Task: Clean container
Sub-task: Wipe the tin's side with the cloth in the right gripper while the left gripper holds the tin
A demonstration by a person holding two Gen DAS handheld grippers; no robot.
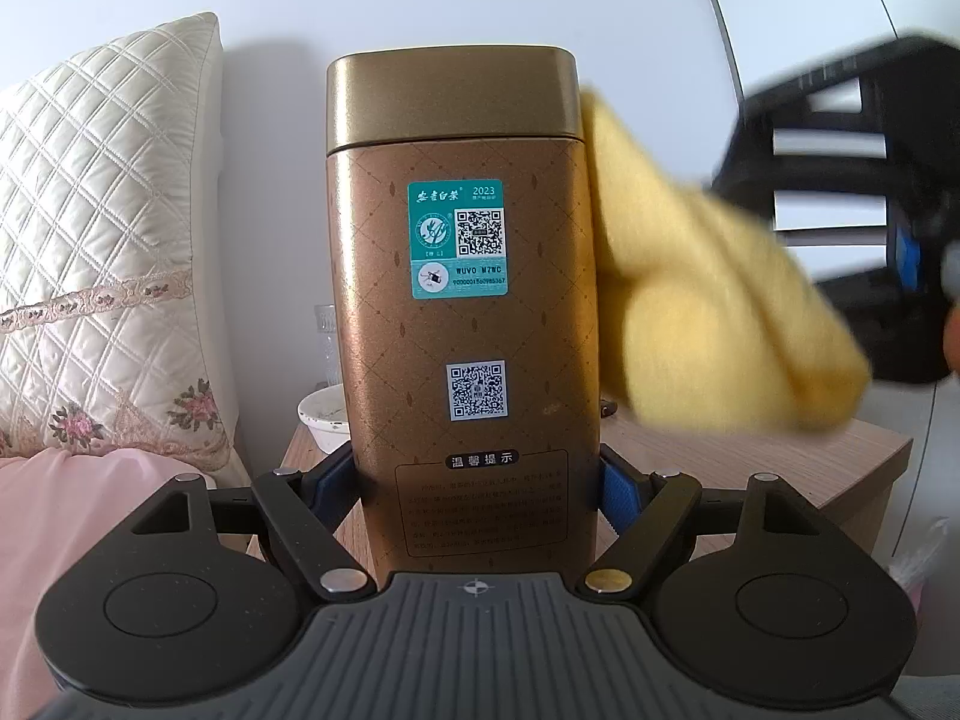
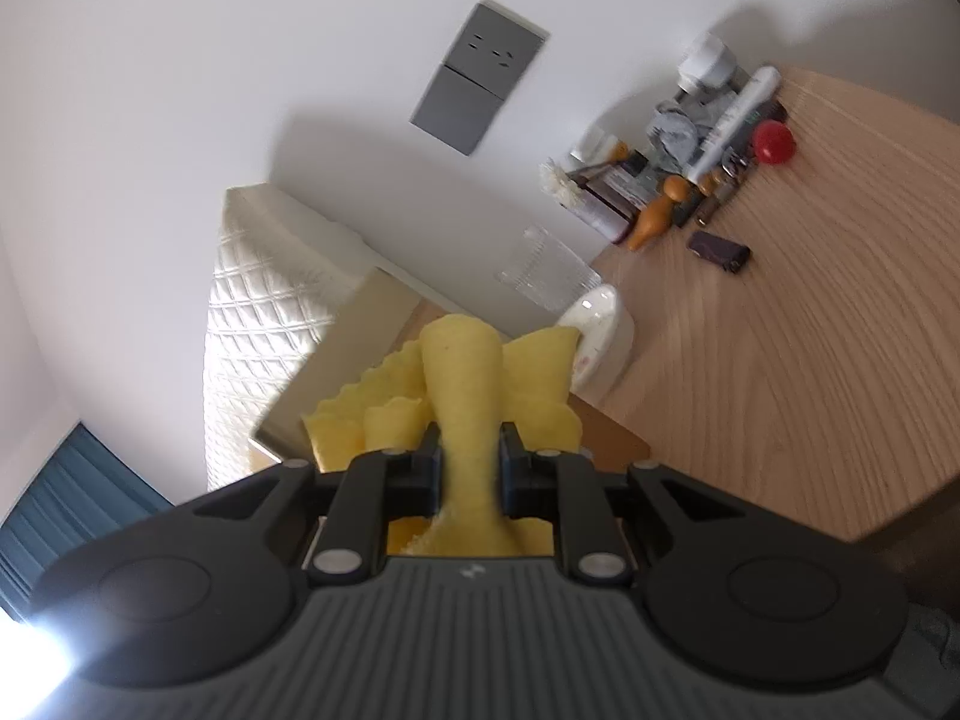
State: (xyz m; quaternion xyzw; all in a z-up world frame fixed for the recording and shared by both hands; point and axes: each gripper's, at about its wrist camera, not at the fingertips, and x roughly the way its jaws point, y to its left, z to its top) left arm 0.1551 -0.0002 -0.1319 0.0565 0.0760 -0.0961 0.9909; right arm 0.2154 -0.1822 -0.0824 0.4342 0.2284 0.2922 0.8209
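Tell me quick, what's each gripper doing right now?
Left gripper: closed on the gold tin, upright.
Right gripper: closed on the yellow cloth.

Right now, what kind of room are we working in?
Most likely a bedroom, at a bedside table. A quilted cream pillow stands against the wall beside pink bedding, and the small wooden table carries toiletry-like clutter under a wall socket.
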